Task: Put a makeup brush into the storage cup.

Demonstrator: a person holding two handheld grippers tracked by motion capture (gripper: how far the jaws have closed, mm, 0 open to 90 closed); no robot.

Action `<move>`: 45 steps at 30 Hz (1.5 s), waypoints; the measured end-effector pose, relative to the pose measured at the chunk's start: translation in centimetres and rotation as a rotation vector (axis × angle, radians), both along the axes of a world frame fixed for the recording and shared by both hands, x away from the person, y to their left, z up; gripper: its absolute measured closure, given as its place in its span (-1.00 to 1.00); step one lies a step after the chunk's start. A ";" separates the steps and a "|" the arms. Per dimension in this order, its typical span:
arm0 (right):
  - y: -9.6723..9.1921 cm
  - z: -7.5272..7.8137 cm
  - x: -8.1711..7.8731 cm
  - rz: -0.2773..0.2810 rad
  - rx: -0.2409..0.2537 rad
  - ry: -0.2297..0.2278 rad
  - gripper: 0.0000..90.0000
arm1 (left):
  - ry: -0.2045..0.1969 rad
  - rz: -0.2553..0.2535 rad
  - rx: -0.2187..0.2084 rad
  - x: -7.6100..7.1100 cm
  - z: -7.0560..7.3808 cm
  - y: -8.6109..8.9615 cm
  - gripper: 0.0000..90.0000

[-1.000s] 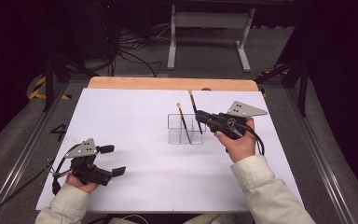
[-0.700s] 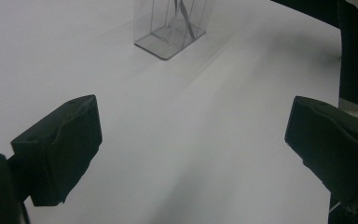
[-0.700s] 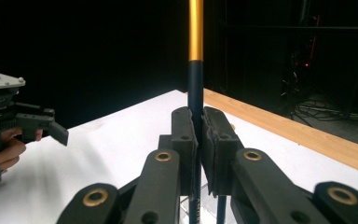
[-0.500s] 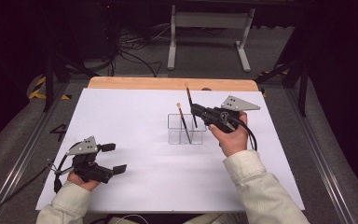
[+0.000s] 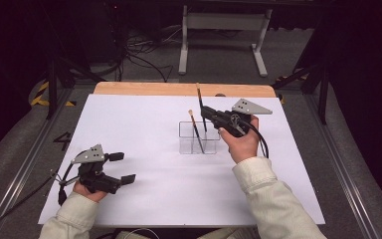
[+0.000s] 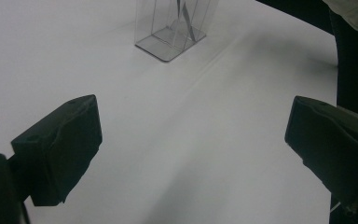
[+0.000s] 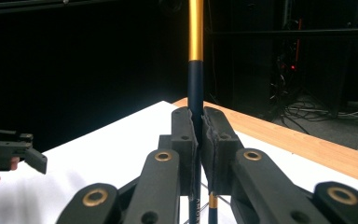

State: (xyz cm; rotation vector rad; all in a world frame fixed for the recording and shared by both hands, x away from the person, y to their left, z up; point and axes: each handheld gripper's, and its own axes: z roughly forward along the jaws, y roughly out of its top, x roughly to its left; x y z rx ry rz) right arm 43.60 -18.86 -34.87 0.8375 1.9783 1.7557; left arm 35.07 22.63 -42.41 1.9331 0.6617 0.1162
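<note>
My right gripper (image 5: 205,113) is shut on a dark blue paintbrush (image 5: 199,105) with a gold band (image 7: 196,32). The brush stands nearly upright between the pads (image 7: 186,135). Its lower end hangs over the right part of a clear plastic holder (image 5: 199,145) in the middle of the white sheet. A second brush (image 5: 195,130) leans inside that holder. My left gripper (image 5: 122,167) rests open near the front left of the sheet with nothing between its fingers (image 6: 60,144). The holder (image 6: 170,39) stands well beyond it.
The white sheet (image 5: 144,129) covers the table, and a wooden strip (image 5: 179,89) shows along its far edge. Behind the table are a metal stand (image 5: 224,35) and loose cables (image 5: 139,55) on the dark floor. The left gripper (image 7: 14,151) appears far off.
My right gripper has carried the brush a little left and away from the person, toward the holder. The left gripper has stayed where it was.
</note>
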 end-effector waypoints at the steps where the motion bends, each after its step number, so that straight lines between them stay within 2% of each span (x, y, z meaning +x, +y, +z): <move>1: 0.0 0.0 0.1 -0.002 0.002 0.000 0.86 | -0.001 -0.004 0.001 0.0 0.0 0.0 -0.90; 13: 0.5 -0.9 0.7 -0.033 0.022 -0.001 0.86 | -0.003 0.003 0.008 -0.2 0.0 0.3 -0.91; 16: 0.6 -1.2 0.8 -0.038 0.040 0.000 0.86 | -0.003 0.006 0.007 -0.3 0.0 0.3 -0.91; 19: 0.6 -2.1 0.9 -0.044 0.045 0.018 0.86 | -0.001 0.013 0.007 -0.5 0.0 0.5 -0.91; 45: 0.7 -4.4 0.7 -0.050 0.024 0.067 0.86 | -0.006 0.011 0.002 -0.4 -0.1 0.6 -0.91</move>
